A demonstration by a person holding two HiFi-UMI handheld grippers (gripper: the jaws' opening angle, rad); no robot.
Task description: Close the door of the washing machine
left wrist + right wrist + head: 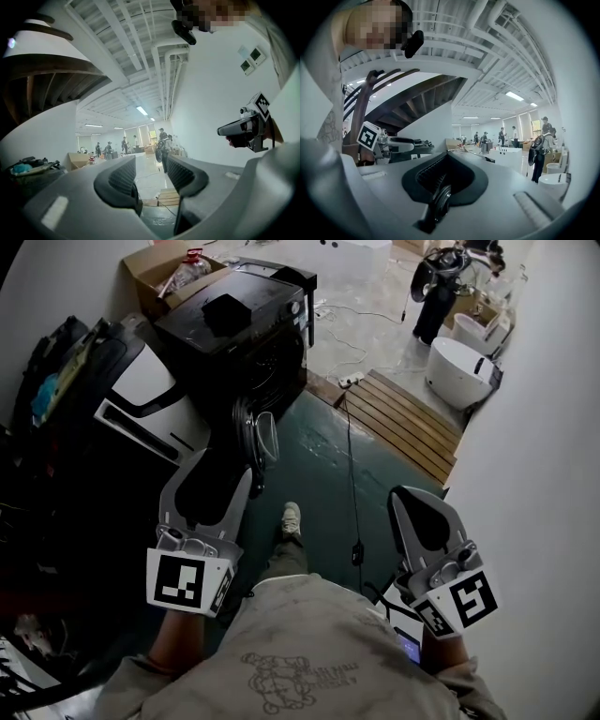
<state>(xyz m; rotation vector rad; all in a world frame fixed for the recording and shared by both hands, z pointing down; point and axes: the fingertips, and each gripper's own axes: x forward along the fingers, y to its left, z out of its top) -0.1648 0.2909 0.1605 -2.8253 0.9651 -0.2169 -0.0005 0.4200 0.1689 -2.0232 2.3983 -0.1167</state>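
The black washing machine [246,329] is standing on the floor ahead, its round door [253,442] hanging open just beyond the left gripper [225,479], whose jaws are sitting slightly apart and empty. The right gripper [424,512] is showing its jaws pressed together on nothing. The door is probably rigid and swinging lightly on its hinge, so pushing its outer rim looks best.

Washing machine [246,306]: big, black, box shape w/ flat top. Sits upper-mid left in head view, seen from above, turned at slant. Front side faces green floor [323,465]. Front v. dark, looks like round hole there, can't see inside.

Door [255,435]: round, dark rim, see-through bulge in middle. Open, swung far out from front. Stands upright, seen almost edge-on. Joined to machine at near end of front, sticks out over edge of green floor. Not shut yet.
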